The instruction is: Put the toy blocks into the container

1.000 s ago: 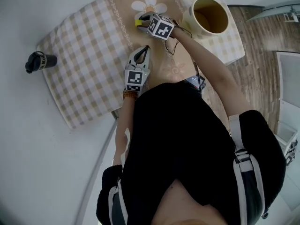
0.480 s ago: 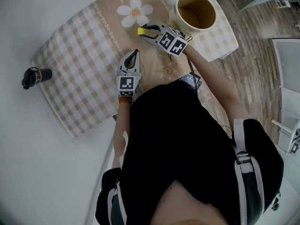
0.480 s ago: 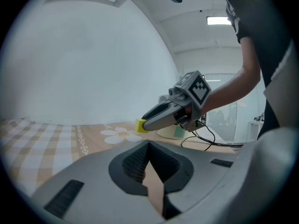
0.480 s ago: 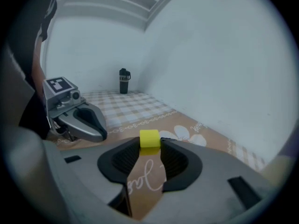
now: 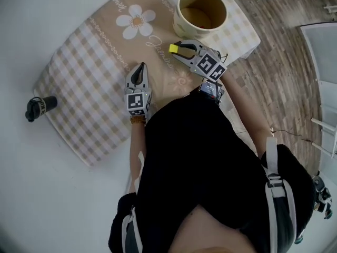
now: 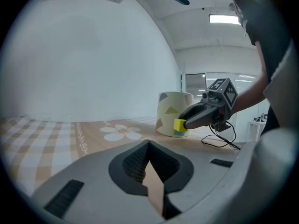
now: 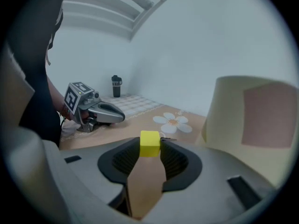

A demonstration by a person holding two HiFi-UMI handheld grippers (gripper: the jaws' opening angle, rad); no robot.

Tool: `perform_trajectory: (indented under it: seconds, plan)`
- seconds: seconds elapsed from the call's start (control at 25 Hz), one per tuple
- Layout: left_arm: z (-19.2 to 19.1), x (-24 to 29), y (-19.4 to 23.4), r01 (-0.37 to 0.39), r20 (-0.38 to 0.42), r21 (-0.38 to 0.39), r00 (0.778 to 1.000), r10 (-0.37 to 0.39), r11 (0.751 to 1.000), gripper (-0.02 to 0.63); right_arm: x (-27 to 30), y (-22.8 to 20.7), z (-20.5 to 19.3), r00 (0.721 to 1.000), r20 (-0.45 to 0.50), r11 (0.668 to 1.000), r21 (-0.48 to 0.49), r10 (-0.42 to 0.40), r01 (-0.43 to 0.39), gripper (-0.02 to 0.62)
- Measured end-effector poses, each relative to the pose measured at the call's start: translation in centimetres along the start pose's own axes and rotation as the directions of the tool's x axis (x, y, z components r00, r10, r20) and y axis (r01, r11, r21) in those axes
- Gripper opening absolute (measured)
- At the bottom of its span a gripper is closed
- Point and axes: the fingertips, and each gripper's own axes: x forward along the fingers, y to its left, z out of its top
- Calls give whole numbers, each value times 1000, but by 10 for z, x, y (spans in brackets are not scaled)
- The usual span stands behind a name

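A yellow toy block (image 7: 150, 144) sits pinched between the tips of my right gripper (image 7: 150, 146). In the head view that block (image 5: 172, 48) hangs over the cloth just below the cream container (image 5: 201, 11), and the right gripper (image 5: 179, 49) points left. The container (image 7: 254, 115) fills the right of the right gripper view. My left gripper (image 5: 138, 70) rests over the cloth to the left, jaws together and empty. The left gripper view shows its closed tips (image 6: 148, 149), with the block (image 6: 180, 125) and the container (image 6: 174, 114) beyond.
A beige checked cloth (image 5: 89, 73) with a daisy print (image 5: 136, 21) covers the table. A dark bottle (image 5: 38, 107) lies on the white surface at far left. Wooden floor (image 5: 274, 83) shows beyond the table's right edge. A cable (image 6: 223, 140) trails from the right gripper.
My right gripper has lifted the yellow block off the cloth and carried it away from the daisy toward the container. The left gripper has stayed closed and nearly still.
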Motion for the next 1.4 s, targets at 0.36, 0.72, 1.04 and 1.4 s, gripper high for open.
perform_trajectory:
  seconds: [0.36,0.72,1.04,1.4]
  plan:
    - [-1,1,-1,18,-4,7,1000,-18,1000,14,-20,-9,2,999,-5,999,10,-46,46,144]
    - [1,0,-2,15,8,5,1000,-15,1000,14,-87,-33,105,987,152,980,-183,-51,79,144]
    - [2,-1,-2,14,9,7,1000,-14,1000,14,-126,-82,143,967,229,933,-309,-115,184,144]
    - [1,-1,-3,14,4,2,1000,-14,1000,14,-103,-143,93,985,-10,936,-314,-171,159,144]
